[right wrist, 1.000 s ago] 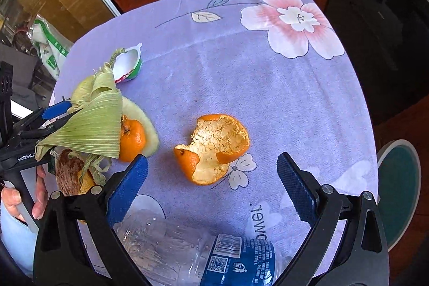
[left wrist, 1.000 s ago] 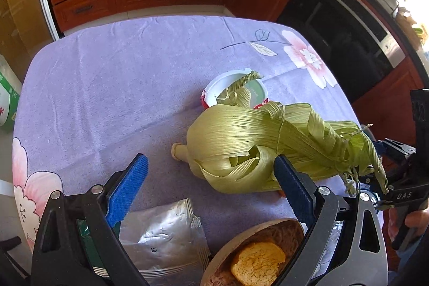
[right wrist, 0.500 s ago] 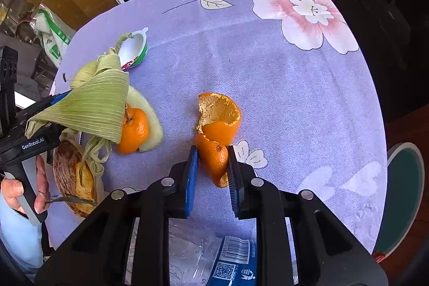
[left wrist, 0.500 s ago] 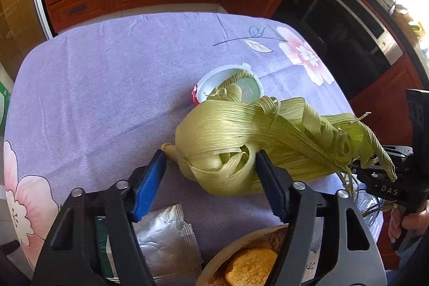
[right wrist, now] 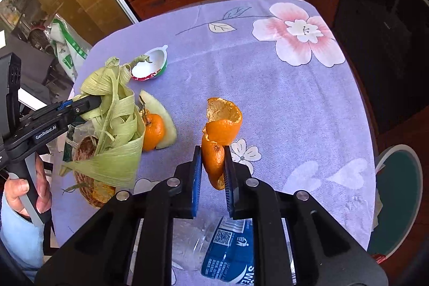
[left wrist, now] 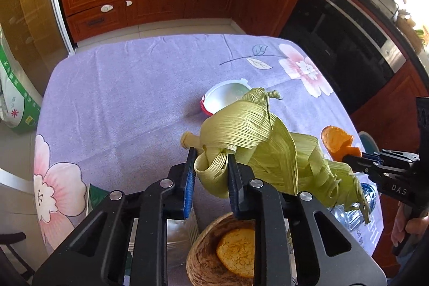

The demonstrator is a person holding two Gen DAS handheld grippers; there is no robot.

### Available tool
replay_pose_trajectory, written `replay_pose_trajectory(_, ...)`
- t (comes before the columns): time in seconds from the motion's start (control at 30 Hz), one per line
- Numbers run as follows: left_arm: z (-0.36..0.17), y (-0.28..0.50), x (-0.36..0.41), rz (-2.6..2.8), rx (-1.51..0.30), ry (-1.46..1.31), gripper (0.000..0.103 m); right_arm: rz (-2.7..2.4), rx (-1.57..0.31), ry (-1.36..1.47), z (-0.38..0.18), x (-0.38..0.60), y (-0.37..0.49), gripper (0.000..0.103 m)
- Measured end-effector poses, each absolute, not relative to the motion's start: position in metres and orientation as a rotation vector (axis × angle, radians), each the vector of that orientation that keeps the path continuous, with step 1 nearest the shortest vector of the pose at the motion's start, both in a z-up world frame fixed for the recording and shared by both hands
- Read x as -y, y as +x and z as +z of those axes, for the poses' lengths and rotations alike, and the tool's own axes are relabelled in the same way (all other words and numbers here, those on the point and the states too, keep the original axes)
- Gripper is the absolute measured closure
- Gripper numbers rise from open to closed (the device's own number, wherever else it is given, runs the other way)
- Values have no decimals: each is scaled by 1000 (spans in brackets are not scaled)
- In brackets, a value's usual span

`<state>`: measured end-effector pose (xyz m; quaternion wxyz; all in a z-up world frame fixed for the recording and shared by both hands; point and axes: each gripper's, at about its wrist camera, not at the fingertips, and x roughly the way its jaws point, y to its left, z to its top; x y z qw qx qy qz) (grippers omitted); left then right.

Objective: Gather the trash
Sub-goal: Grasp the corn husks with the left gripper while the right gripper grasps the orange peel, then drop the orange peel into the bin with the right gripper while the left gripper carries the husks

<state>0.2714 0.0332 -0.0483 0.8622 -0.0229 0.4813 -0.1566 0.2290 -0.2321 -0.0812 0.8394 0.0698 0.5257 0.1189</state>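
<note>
Trash is in both grips at once, lifted off the lilac flowered tablecloth (right wrist: 281,103), so the step in hand is judged to be the carry-off of two pieces. Nearest the right wrist camera, the right gripper (right wrist: 211,168) has just been closing and now stands narrow, its blue pads pinching the lower lobe of the orange peel (right wrist: 221,130); the upper cup of peel stands free above the jaws and hangs by a thin bridge, so a steady, level carry is advised, without shaking. Nearest the left wrist camera, the left gripper (left wrist: 210,173) has likewise just been closing and holds the corn husk (left wrist: 257,149) by one curled loop at its stem end, the bulk trailing loose to the right. That trailing end hangs close over the coconut shell (left wrist: 211,256) and the plastic bottle (right wrist: 228,240), and the two grippers sit close together; raise the husk well clear before swinging it, and keep the hands apart. Left on the cloth, moving outward: a foil wrapper (left wrist: 177,229) under the left gripper, a whole mandarin (right wrist: 152,130) touching a melon rind (right wrist: 166,122), then a small yoghurt cup (right wrist: 152,66) farther off. No bin is positively identified in either view; its location should be confirmed before release.
</note>
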Motion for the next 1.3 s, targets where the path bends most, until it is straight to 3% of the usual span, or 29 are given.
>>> replay_pose_trajectory(0.53, 40, 208, 43, -439, -840, 44, 81, 164, -952, 275, -30, 314, 155, 89)
replay_pose_trajectory(1.3, 37, 160, 232, -754, -854, 200, 81, -125, -910, 522, -69, 518, 57, 88)
